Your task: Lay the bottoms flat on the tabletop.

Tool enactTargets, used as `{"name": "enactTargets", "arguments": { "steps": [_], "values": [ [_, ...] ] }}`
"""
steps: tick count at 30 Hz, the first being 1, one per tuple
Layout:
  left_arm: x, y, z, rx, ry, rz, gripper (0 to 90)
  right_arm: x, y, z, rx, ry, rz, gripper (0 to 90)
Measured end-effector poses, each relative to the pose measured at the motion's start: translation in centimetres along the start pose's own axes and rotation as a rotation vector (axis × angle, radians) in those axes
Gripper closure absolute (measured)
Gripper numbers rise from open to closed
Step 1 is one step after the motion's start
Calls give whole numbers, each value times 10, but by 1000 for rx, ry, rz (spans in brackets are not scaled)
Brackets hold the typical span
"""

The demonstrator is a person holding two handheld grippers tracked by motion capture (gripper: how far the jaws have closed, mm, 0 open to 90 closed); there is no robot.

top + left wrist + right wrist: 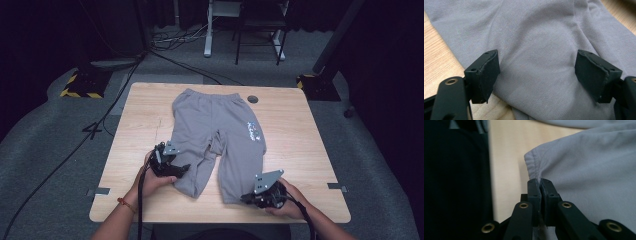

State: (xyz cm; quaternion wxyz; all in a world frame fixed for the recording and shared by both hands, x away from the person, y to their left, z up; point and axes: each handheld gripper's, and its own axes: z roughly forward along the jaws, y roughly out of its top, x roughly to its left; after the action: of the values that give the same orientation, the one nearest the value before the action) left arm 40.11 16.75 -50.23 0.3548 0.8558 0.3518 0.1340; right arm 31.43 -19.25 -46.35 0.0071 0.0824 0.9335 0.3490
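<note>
Grey sweatpants (215, 125) lie flat on the wooden table (145, 115), waistband at the far side, legs pointing toward the person. A small coloured print marks the right leg. My left gripper (182, 170) rests at the hem end of the left leg. In the left gripper view it (536, 65) stands open, its pads wide apart over the grey fabric (536, 37). My right gripper (245, 199) sits at the bottom of the right leg near the front table edge. In the right gripper view it (540, 181) is shut on the stitched hem of the sweatpants (594, 165).
A round cable hole (252, 99) sits in the table's far right part. Bare wood runs along both sides of the pants. Beyond the table, cables cross the grey floor, a yellow-black stand base (82, 85) sits far left, and white desk legs (207, 30) stand behind.
</note>
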Motion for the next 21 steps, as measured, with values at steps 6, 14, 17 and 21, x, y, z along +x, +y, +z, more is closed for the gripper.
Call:
{"name": "enactTargets", "arguments": {
  "steps": [6, 14, 17, 21],
  "values": [
    [0, 0, 0, 0, 0, 0, 212, 41, -13, -2, 40, 88, -19, 864],
    [0, 0, 0, 0, 0, -1, 212, 51, -10, -19, -33, 33, -23, 646],
    [0, 0, 0, 1, 0, -1, 212, 23, -3, -27, -85, -83, -1, 563],
    [0, 0, 0, 0, 0, -1, 212, -43, -1, -32, -114, -297, 113, 530]
  ]
}}
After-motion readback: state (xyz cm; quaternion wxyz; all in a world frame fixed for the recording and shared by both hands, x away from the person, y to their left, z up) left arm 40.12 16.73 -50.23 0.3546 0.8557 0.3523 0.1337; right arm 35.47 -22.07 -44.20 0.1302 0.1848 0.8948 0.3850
